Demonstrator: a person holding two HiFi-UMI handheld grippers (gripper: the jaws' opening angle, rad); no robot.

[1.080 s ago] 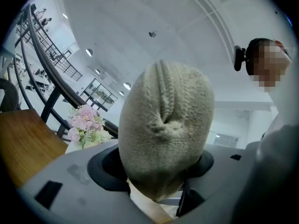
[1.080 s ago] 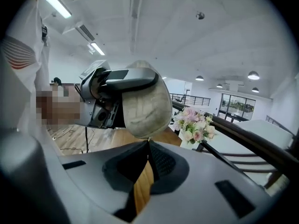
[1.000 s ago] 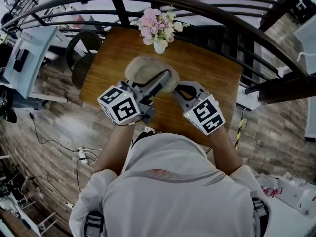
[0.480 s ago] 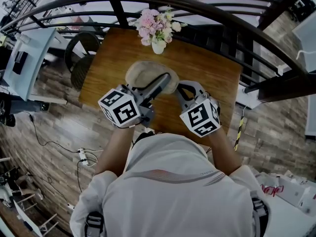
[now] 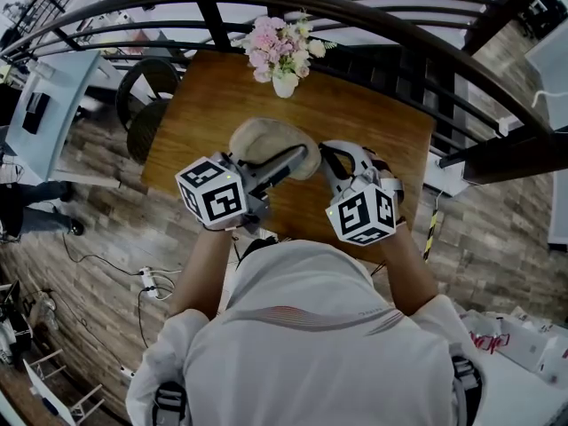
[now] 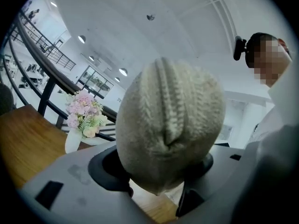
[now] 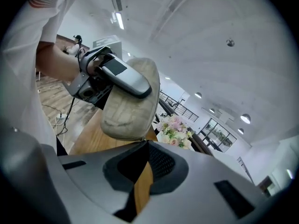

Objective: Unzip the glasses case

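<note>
The left hand-held gripper (image 5: 297, 156) is clamped on the glasses case (image 5: 266, 136), which is held over the middle of the counter (image 5: 373, 118). At its right end, the right hand-held gripper (image 7: 144, 143) is shut tight and has just been rolled. The unzipping is likely being started.

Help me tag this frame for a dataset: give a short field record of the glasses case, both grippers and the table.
glasses case: beige knit, held over the table; zip state unclear
left gripper: jaws clamped on the case's two sides
right gripper: jaws together, tips at the case's edge; no zipper pull discernible
table: wooden
vase of flowers: at the table's far edge
</note>
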